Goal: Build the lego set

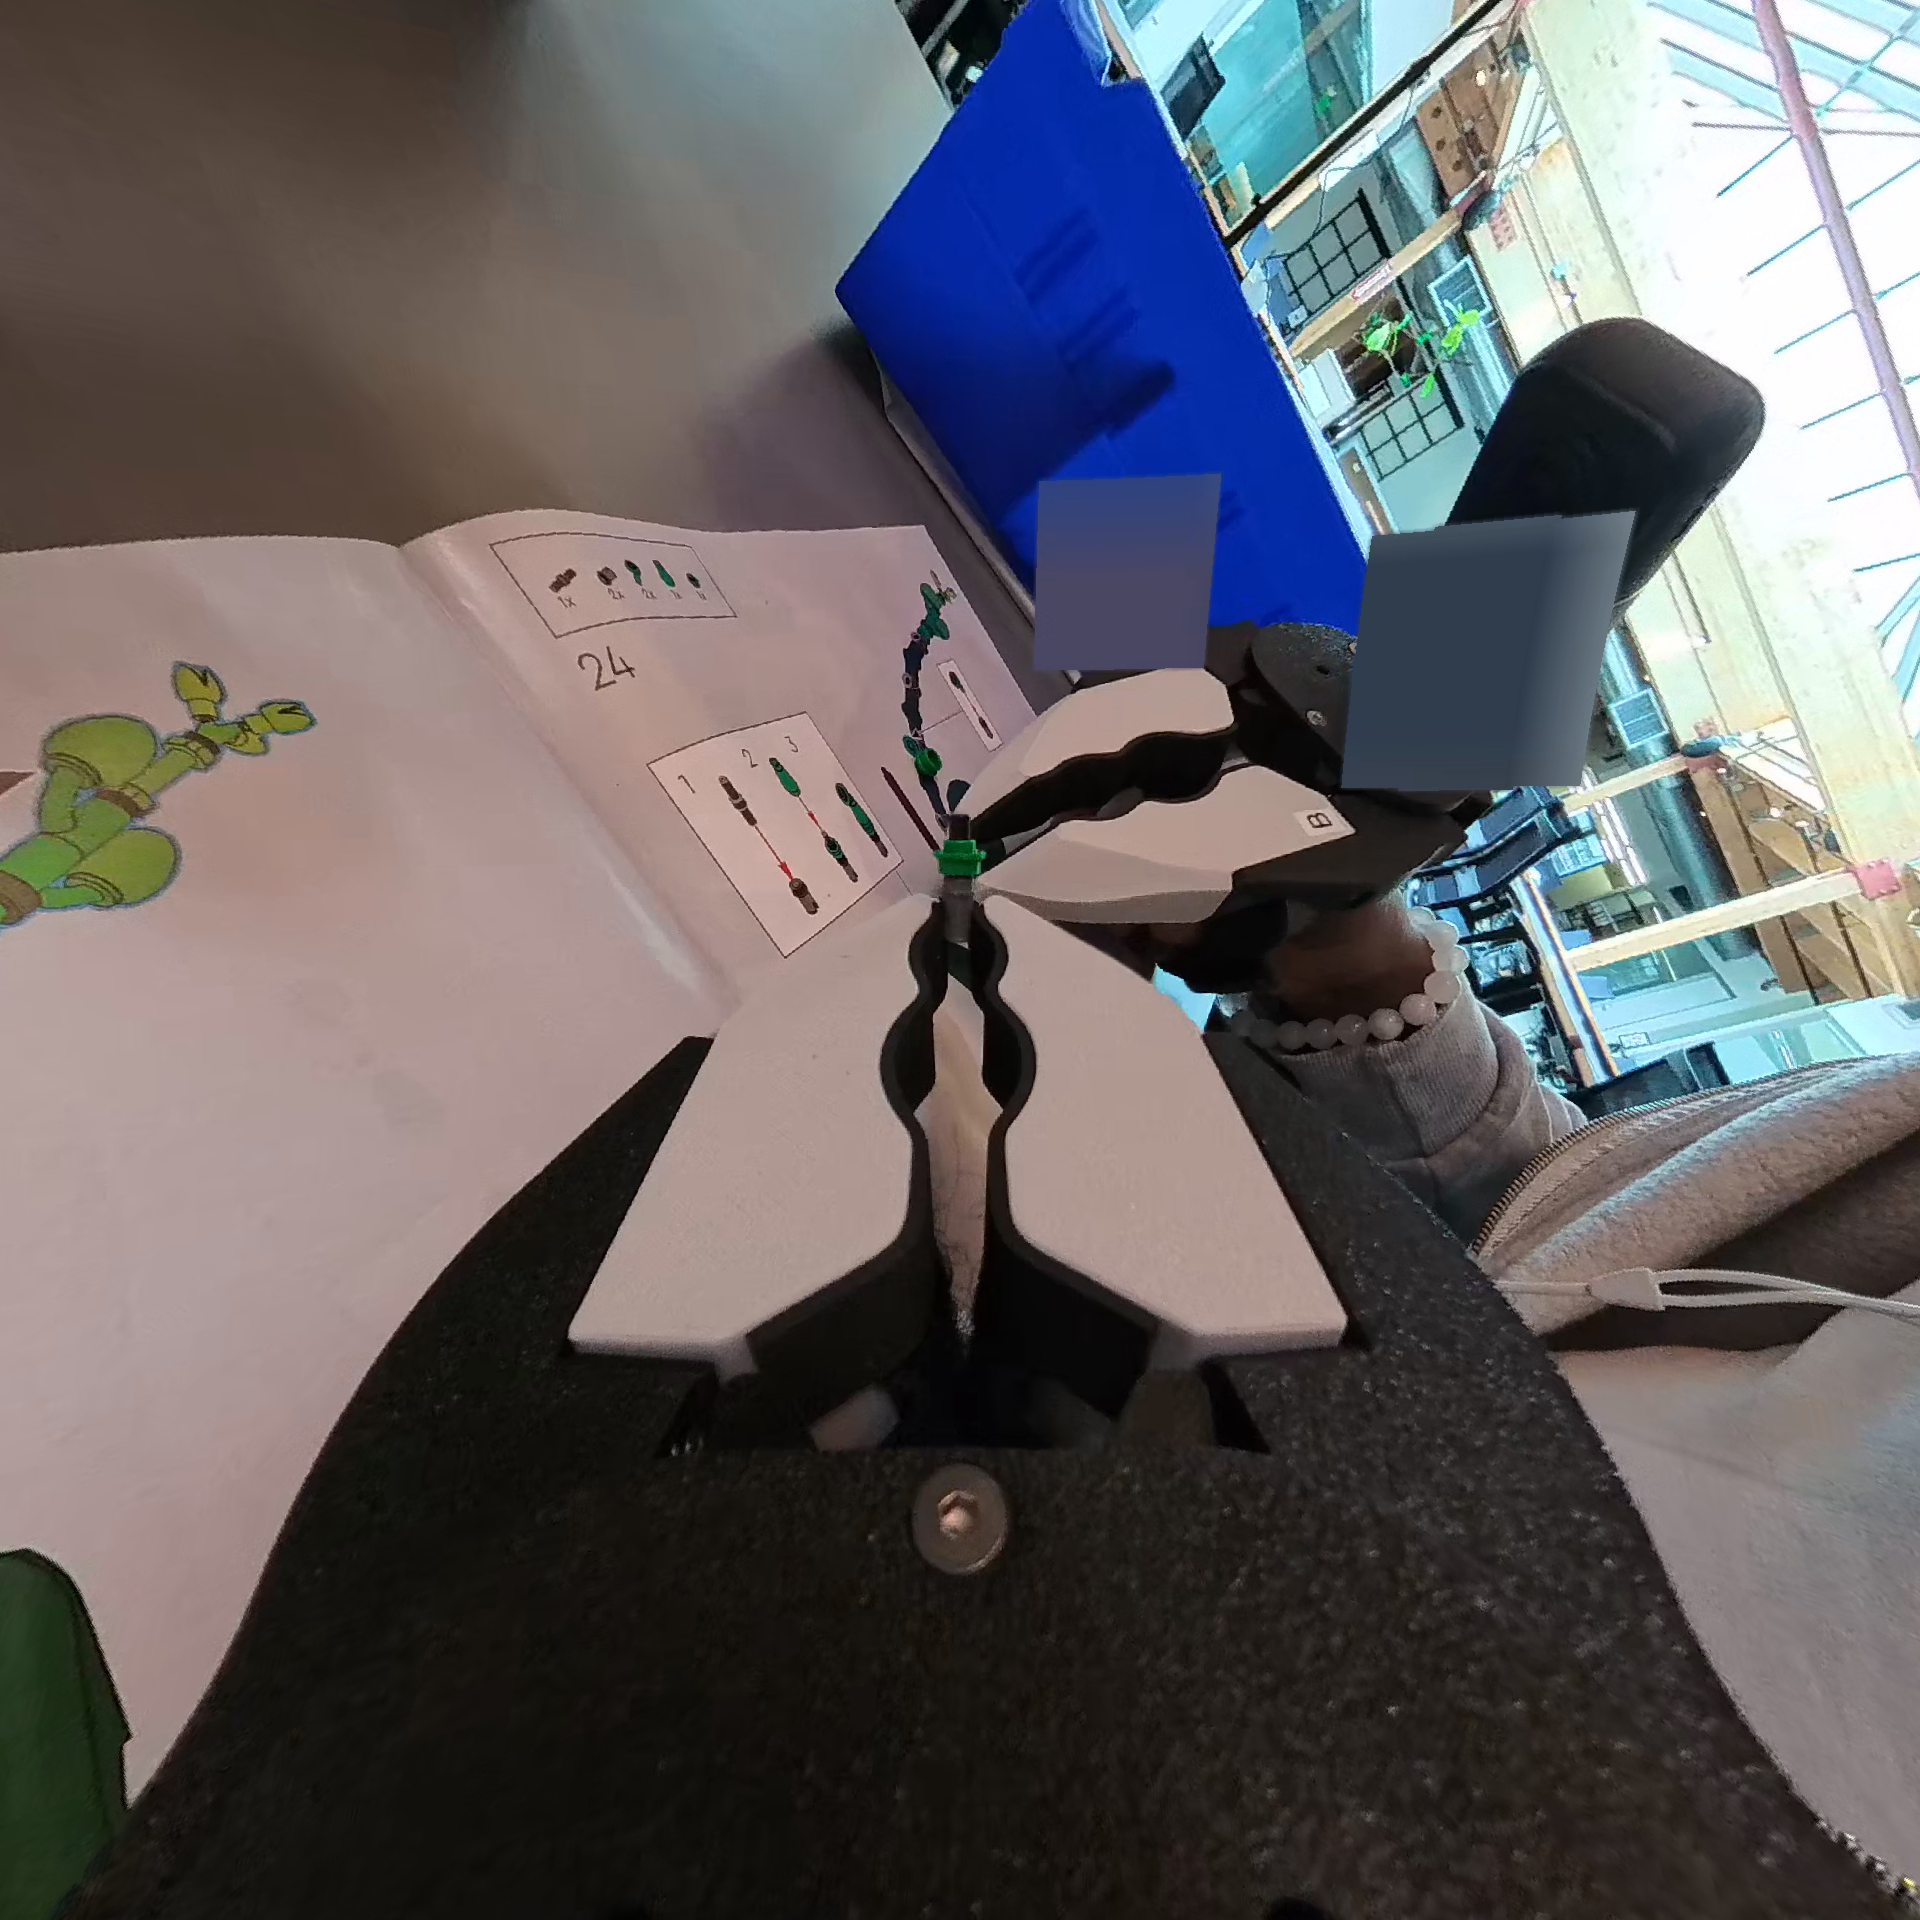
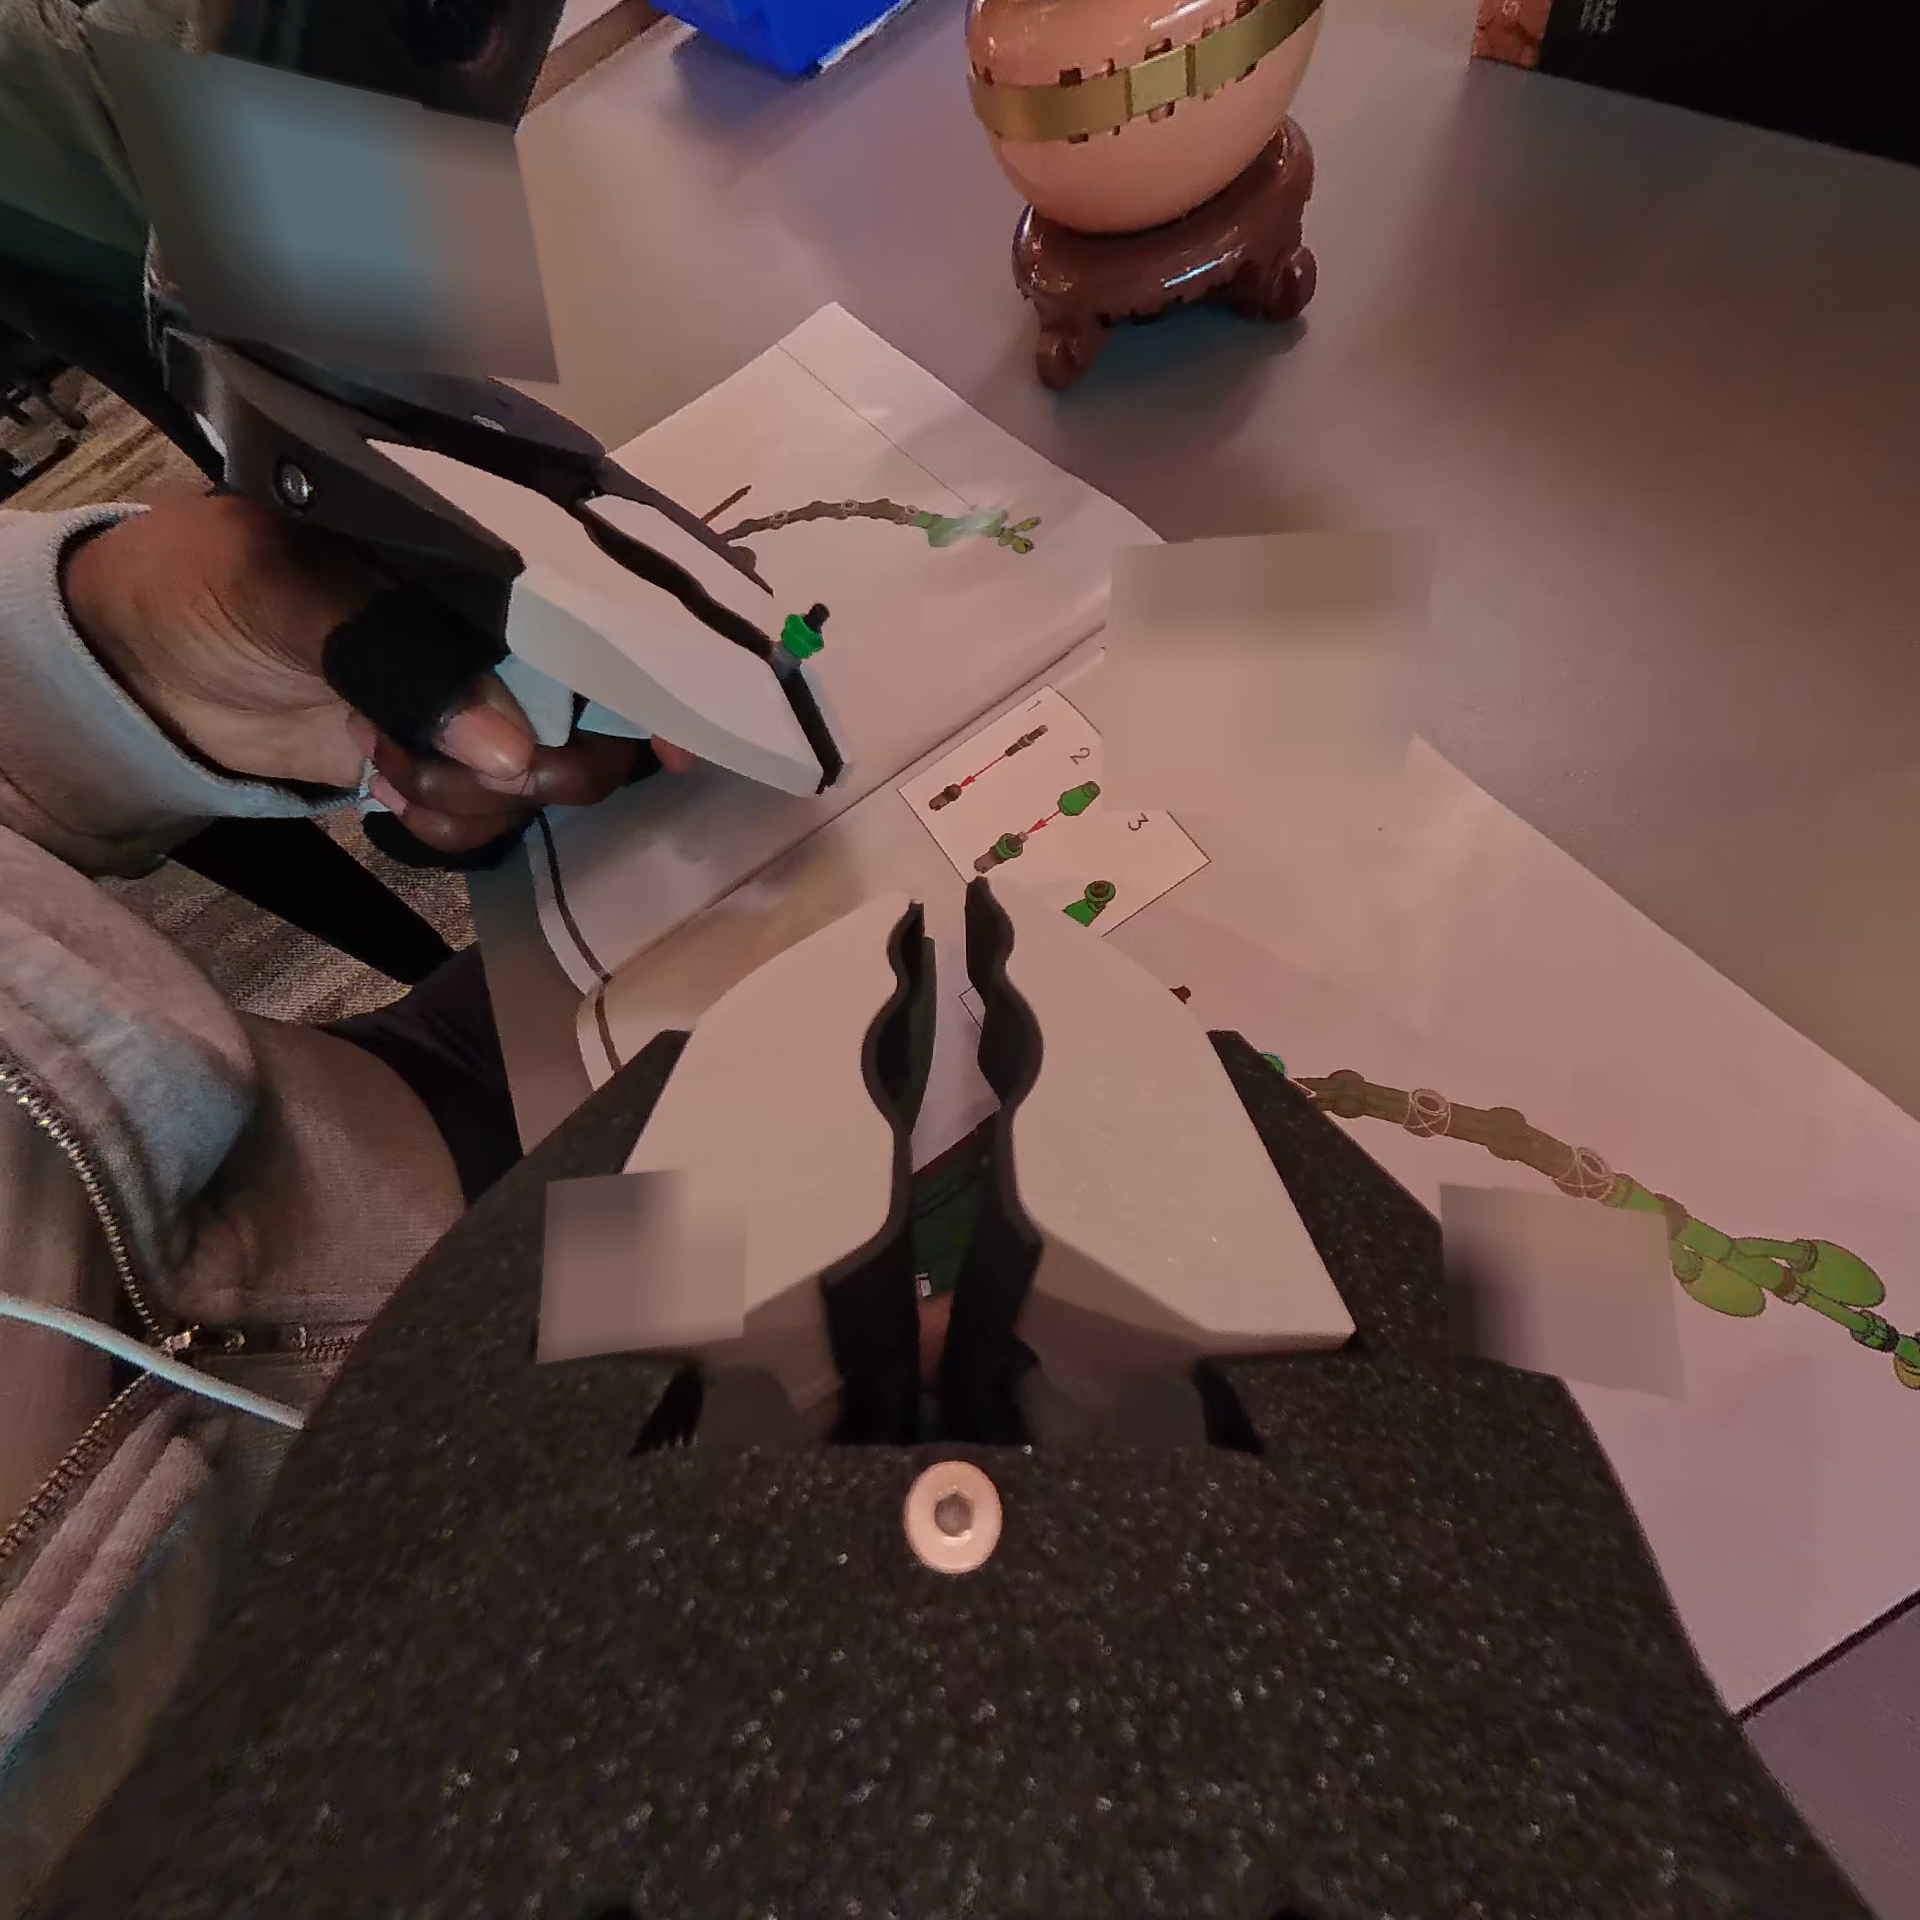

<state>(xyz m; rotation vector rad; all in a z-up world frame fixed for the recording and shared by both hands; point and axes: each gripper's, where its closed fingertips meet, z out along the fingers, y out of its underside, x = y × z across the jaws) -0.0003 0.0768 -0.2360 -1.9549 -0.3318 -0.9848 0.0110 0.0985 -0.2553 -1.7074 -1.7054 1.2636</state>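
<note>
— So, what is the left gripper (image 1: 958,914) doing?

— Its two fingertips are pressed on a slim grey-and-black pin (image 1: 957,912), which stands up out of the tips. A small green piece (image 1: 958,859) sits on the pin just past the fingertips, with a dark stub showing above it.

— And the right gripper (image 2: 943,902)?

— Narrowly parted, with nothing between its pads. From the left wrist view its tips (image 1: 987,842) lie right beside the green piece, coming in from the right; whether they touch it I cannot tell. A hand (image 1: 1340,966) with a white bead bracelet (image 1: 1382,1023) holds it.

— What lies under them?

— An open instruction booklet (image 1: 364,987) on a grey table (image 2: 1558,416), spread beneath and ahead of both grippers, its pages printed with green and brown drawings.

— Anything else around?

— Beyond the right gripper stands a pink egg-shaped ornament (image 2: 1132,125) with a gold band on a brown base. Past the left gripper, up to the right, is a blue box (image 1: 1070,312). A grey zipped sleeve (image 2: 125,1195) sits to the right gripper's left.
</note>
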